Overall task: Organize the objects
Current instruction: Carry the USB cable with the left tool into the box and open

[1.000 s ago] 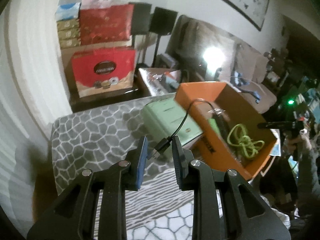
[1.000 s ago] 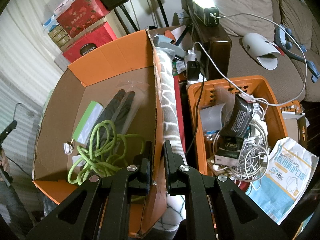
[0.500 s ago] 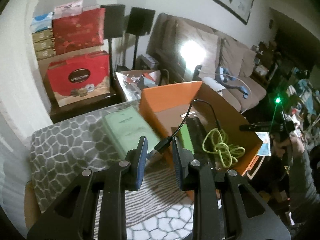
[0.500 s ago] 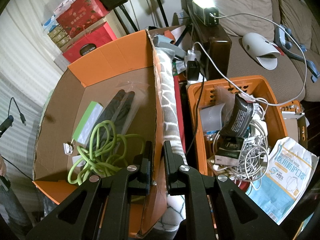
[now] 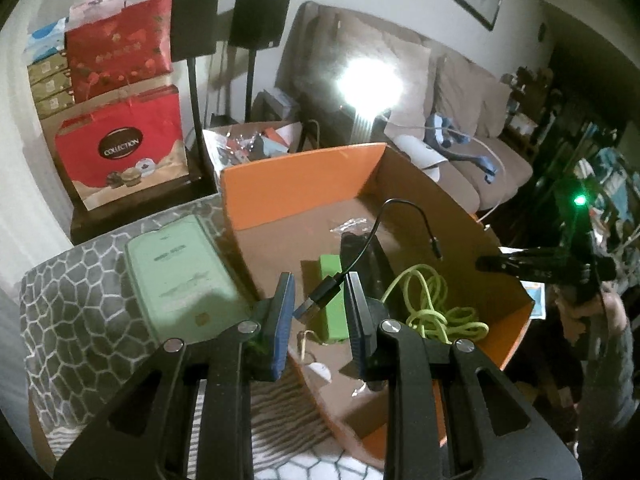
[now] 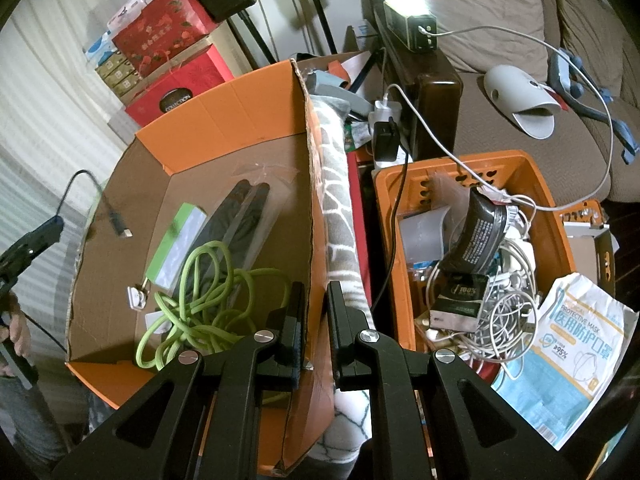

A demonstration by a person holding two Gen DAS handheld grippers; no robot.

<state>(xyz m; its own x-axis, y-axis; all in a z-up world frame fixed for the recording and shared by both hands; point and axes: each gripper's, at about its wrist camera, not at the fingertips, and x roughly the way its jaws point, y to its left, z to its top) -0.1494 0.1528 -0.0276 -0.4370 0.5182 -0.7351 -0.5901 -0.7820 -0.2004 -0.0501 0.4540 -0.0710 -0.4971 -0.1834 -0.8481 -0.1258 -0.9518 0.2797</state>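
Green cable (image 6: 208, 292) coiled in cardboard box (image 6: 224, 128), cluttered orange crate (image 6: 532, 184) beside

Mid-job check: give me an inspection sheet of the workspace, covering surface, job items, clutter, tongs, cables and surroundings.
Surface: grey patterned blanket under the orange cardboard box.
Job's things: the box holds a green cord, a small green box and a black bagged item; a pale green case lies on the blanket beside it.
Clutter: orange crate crammed with white cables, packets and a mask pack.
Tongs: left tongs hold the USB plug of a short black cable over the box; right tongs clamp the box wall.
Cables: white charger leads run across the crate to a lamp.
Surroundings: sofa, red gift bags, speaker stands.
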